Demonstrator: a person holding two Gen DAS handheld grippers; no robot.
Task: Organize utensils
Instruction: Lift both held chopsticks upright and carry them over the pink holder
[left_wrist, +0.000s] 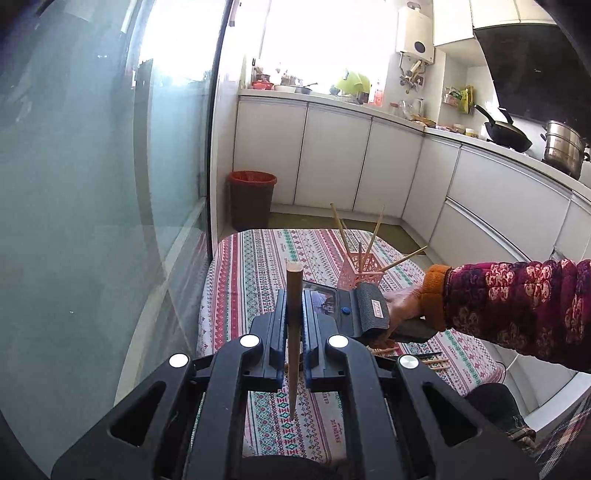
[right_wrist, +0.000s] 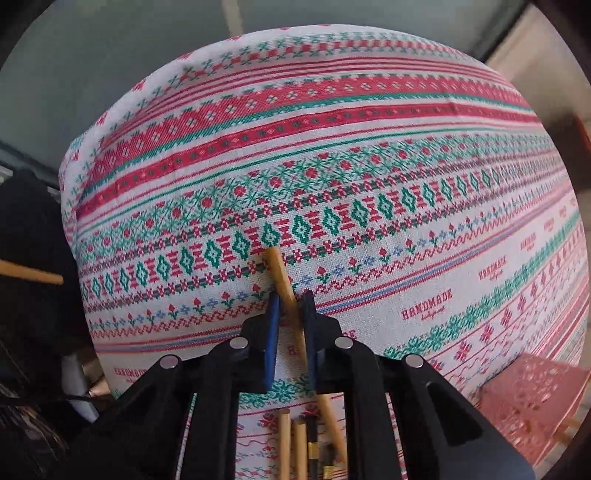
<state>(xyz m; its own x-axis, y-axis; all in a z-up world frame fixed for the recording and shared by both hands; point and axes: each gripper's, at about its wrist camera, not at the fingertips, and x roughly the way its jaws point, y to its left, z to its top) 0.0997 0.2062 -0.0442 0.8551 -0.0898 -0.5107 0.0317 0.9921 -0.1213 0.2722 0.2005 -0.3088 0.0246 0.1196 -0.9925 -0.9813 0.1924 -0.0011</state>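
loose chopsticks (right_wrist: 295, 443) run off the bottom edge; pink basket (right_wrist: 532, 398) is blurred.

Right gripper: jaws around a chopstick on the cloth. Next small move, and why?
Probably lift straight up. The right gripper has its jaws closed on a chopstick that lies on the tablecloth, with loose chopsticks beside it. Raising it clears them before carrying it to the pink holder.

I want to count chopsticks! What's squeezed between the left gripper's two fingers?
One wooden chopstick, standing upright between the left gripper fingers, seen in the left wrist view.
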